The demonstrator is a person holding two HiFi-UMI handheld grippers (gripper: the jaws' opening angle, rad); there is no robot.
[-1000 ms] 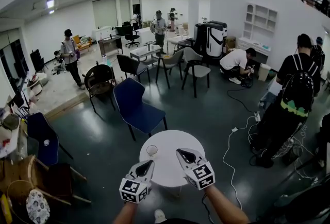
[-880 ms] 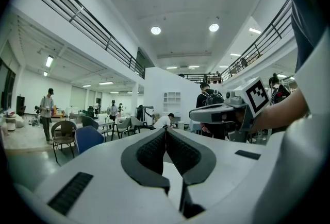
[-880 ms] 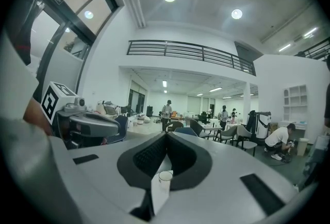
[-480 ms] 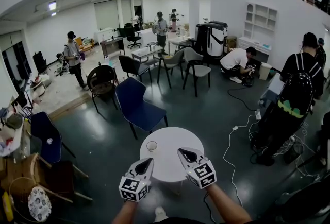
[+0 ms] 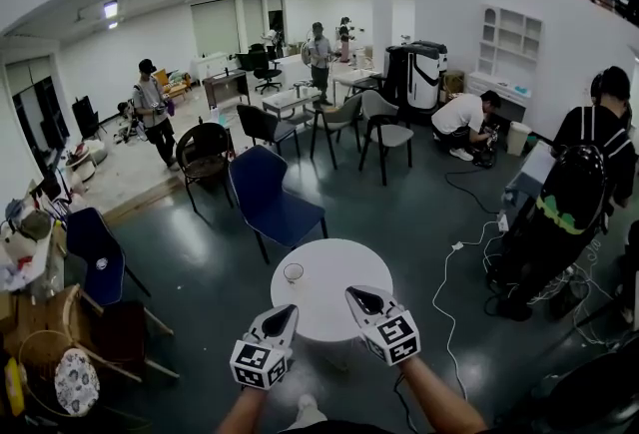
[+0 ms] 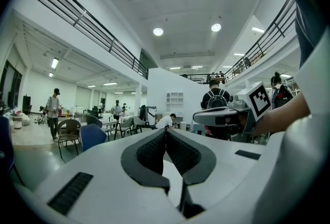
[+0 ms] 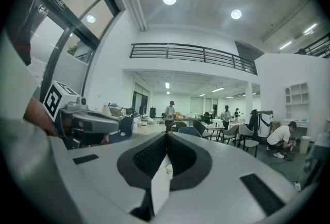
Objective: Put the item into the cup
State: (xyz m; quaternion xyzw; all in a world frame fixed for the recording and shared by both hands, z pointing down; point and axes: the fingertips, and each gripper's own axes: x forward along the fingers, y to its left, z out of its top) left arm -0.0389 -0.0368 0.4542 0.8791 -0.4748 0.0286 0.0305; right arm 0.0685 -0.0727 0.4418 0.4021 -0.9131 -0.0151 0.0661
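A small clear cup (image 5: 293, 273) stands near the left edge of the round white table (image 5: 339, 307). No other item shows on the tabletop. My left gripper (image 5: 284, 314) hovers at the table's near left edge, below the cup, its jaws shut with nothing between them (image 6: 166, 132). My right gripper (image 5: 356, 298) hangs over the table's near right part, also shut and empty (image 7: 166, 137). In the right gripper view the cup (image 7: 169, 169) shows through the slit under the closed tips. Each gripper sees the other beside it.
A blue chair (image 5: 262, 198) stands just behind the table, with more chairs (image 5: 379, 128) and desks beyond. People stand and crouch around the room; one with a backpack (image 5: 579, 183) is at the right. Cables (image 5: 449, 282) lie on the floor right of the table.
Both grippers keep nearly the same pose and stay shut. The view has shifted slightly, so the table and cup sit a little higher in the frame.
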